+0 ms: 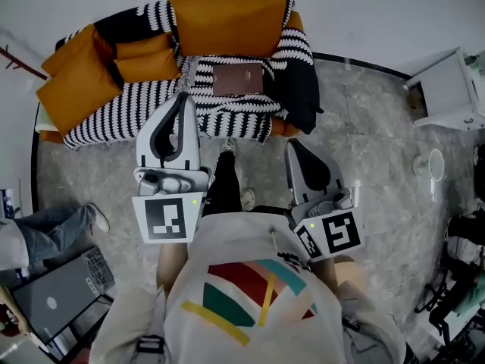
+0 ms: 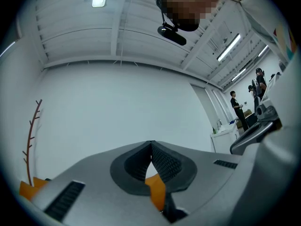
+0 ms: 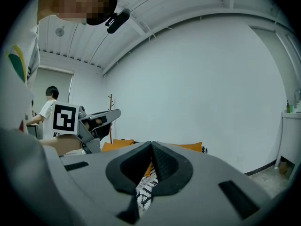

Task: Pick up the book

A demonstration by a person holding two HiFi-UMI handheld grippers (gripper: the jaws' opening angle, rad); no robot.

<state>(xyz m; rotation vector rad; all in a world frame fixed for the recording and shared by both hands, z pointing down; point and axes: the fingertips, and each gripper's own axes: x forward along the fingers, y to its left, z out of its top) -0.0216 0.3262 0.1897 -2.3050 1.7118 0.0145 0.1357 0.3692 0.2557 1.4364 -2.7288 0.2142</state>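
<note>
So here's where we're at: the book [image 1: 237, 79], a dark reddish-brown one, is lying flat on the seat of the sofa [image 1: 51, 135]. It sits on the black-and-white patterned throw [image 1: 129, 112], right below the big orange back cushion [image 1: 227, 23]. More orange cushions [image 1: 76, 82] are piled at the sofa's left end.

We're holding both grippers out in front of us, and neither one is touching the book. From the head view, the left gripper [image 1: 184, 97] has its tip over the front edge of the throw, with the book a bit further in and off to its right. In its own view the jaws are pressed together at the tip with nothing between them. All we see through the little gap lower down is a sliver of orange cushion.

The right gripper [image 1: 292, 144] sits lower in the head view, over the grey marble floor [image 1: 364, 135] just off the sofa's right front corner. It's well apart from the book. Its jaws are closed up tight too, and it's empty, with just a strip of the throw and some orange showing behind the gap.

Other stuff around: a laptop [image 1: 57, 300] at the lower left, somebody's jeans-clad leg [image 1: 45, 226] next to it, and a white cabinet [image 1: 447, 89] over on the right.
</note>
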